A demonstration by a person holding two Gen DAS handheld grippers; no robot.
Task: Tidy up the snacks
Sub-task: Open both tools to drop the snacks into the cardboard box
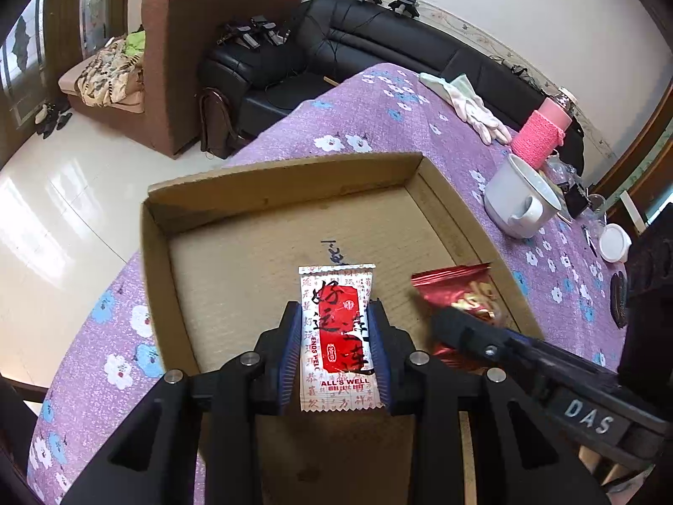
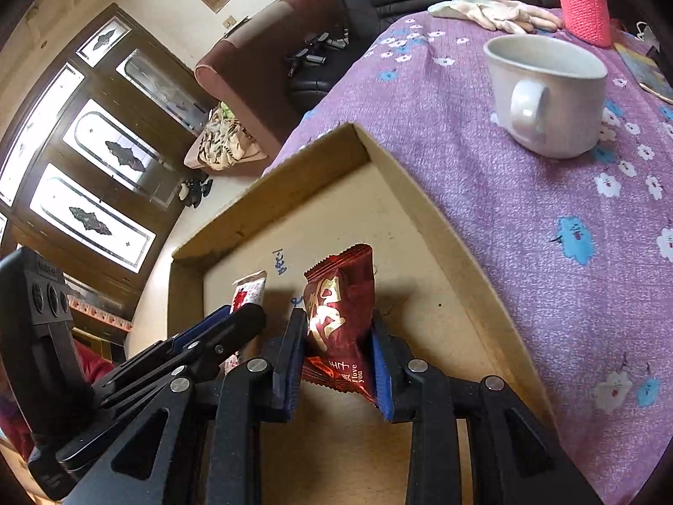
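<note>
My left gripper (image 1: 336, 315) is shut on a white and red snack packet (image 1: 338, 332) and holds it over the floor of a shallow cardboard box (image 1: 269, 193). My right gripper (image 2: 336, 324) is shut on a dark red snack packet (image 2: 340, 315) over the same box (image 2: 420, 193). In the left wrist view the dark red packet (image 1: 467, 294) and the right gripper (image 1: 454, 324) show at the box's right side. In the right wrist view the white packet (image 2: 250, 292) and the left gripper (image 2: 239, 320) show on the left.
The box lies on a table with a purple flowered cloth (image 1: 378, 122). A white mug (image 2: 547, 97), white gloves (image 1: 467, 105), a pink knitted cup sleeve (image 1: 538, 136) and small items stand to the right. Sofas (image 1: 378, 38) stand beyond the table.
</note>
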